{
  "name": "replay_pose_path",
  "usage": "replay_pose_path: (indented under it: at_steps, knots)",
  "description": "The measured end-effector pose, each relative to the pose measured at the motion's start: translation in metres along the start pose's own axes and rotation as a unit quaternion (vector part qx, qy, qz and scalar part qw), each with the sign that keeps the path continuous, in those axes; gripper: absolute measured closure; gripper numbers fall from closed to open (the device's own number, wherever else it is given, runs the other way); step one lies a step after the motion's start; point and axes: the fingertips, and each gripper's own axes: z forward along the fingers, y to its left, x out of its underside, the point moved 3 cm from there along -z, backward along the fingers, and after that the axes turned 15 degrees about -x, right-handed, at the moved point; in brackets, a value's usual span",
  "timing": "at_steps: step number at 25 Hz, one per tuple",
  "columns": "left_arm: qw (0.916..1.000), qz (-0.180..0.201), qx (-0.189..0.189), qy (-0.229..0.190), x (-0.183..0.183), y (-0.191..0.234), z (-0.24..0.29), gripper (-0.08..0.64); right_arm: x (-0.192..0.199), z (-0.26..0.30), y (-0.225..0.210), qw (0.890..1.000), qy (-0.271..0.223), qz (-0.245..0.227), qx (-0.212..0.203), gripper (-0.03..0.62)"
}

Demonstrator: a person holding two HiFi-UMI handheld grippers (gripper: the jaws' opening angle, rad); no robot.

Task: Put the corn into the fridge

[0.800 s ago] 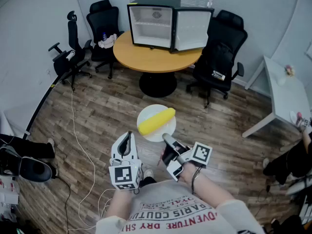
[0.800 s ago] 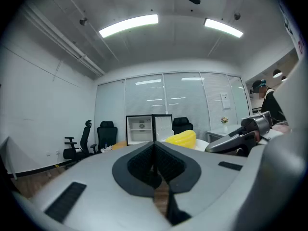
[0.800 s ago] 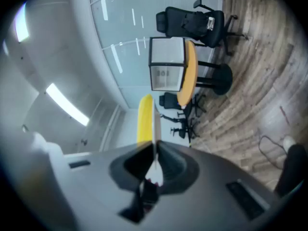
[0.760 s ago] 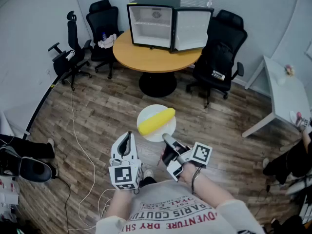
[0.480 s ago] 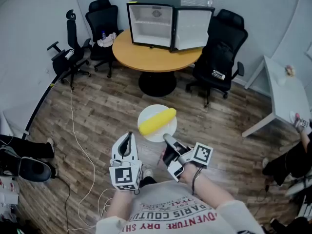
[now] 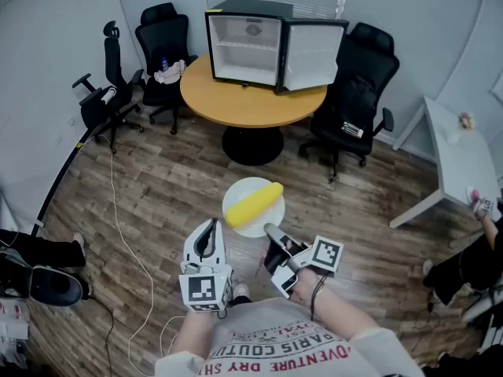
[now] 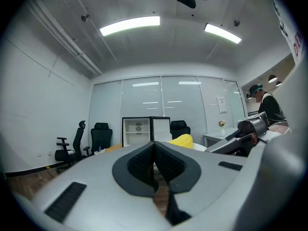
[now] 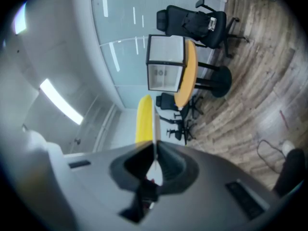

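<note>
Both grippers and their load have slid slightly lower in the head view, and the grip is unchanged. The right gripper [image 6: 269, 228] has its jaws pinching the near rim of a round white plate [image 6: 242, 187], held above the wood-plank floor [image 6: 173, 187]. In the right gripper view the plate [image 8: 154, 129] shows as a thin white edge clamped between the dark pads. A yellow cob of corn [image 6: 255, 203] lies diagonally across the plate, not yet in the fridge. The left gripper [image 6: 209, 226] hangs just beside the plate's near left edge, apart from it, with its jaws pressed together on nothing. Farther ahead, a small black fridge [image 6: 271, 42] with a white interior stands on a round wooden table [image 6: 251, 96]. Its door is swung open to the right. Black office chairs [image 6: 161, 45] ring the table.
</note>
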Motion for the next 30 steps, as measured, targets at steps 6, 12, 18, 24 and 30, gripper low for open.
replay_pose_path:
  at_steps: [6,12,18,24,30]
  knots:
    - [0.9994,0.005,0.028,-0.021,-0.008,0.034,0.041,0.531,-0.009,0.047,-0.010,0.999,-0.034,-0.005,-0.002,0.549]
    - [0.9985,0.011,0.046,-0.026,-0.009,0.064,0.073,0.531,-0.017,0.087,-0.018,0.999,-0.053,-0.010,-0.008,0.549]
    - [0.9990,0.004,0.043,-0.013,0.004,0.080,0.106,0.531,-0.036,0.121,-0.034,0.999,-0.051,-0.007,0.002,0.549]
    - [0.9997,0.001,0.023,-0.005,0.011,0.085,0.153,0.531,-0.068,0.157,-0.055,1.000,-0.028,-0.002,0.005,0.549]
    - [0.9993,0.031,0.012,-0.020,0.009,0.077,0.224,0.531,-0.128,0.206,-0.073,1.000,-0.009,0.017,0.003,0.549]
